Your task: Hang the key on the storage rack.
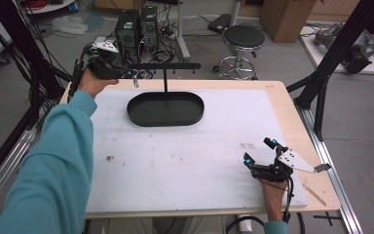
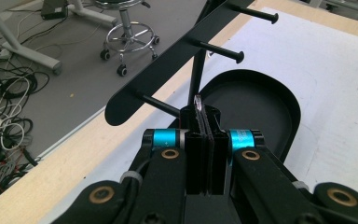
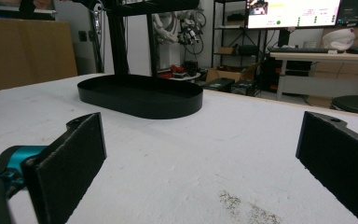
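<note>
Beside the rack's [image 2: 168, 60] end peg [image 2: 161, 103], left gripper [image 2: 204, 116] clamping a thin metal ring [image 2: 198, 106] (edge-on), right gripper [image 3: 200, 163] gaping, empty.

Stand [image 1: 164, 66] with oval tray [image 1: 165, 109]: matte black throughout, pegs included. Mat [image 1: 185, 156] on the tabletop [image 1: 292, 117]: white, with small brownish specks at 8 o'clock from the tray; tabletop edge pale wood. Left hand-held gripper [image 2: 204, 122]: black jaws, teal collars, brass-coloured rivets (a thin silvery ring [image 2: 198, 106] pinched between the pads). Right hand-held gripper [image 1: 260, 153]: black, teal tips. Sleeve [image 1: 53, 165]: teal.
</note>
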Demonstrator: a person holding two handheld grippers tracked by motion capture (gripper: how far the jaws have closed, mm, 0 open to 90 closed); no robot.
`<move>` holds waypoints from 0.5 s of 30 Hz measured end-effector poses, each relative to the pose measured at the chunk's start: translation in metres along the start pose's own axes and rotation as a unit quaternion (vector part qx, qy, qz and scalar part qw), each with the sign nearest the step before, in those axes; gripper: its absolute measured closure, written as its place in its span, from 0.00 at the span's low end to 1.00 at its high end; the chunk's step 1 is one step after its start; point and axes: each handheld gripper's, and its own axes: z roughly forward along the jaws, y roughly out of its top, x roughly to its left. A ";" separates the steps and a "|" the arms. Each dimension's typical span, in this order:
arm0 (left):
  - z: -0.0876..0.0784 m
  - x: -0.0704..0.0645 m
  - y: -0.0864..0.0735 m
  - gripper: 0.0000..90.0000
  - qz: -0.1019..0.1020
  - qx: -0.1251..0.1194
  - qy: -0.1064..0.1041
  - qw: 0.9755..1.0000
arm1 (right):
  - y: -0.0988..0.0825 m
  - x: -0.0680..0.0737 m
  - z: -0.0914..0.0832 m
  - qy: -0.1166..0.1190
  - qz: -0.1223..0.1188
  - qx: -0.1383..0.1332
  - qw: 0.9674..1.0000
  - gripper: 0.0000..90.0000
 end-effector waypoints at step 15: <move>0.003 0.005 -0.002 0.98 -0.008 -0.003 0.009 1.000 | 0.000 0.000 0.000 0.000 -0.001 0.000 1.000 0.01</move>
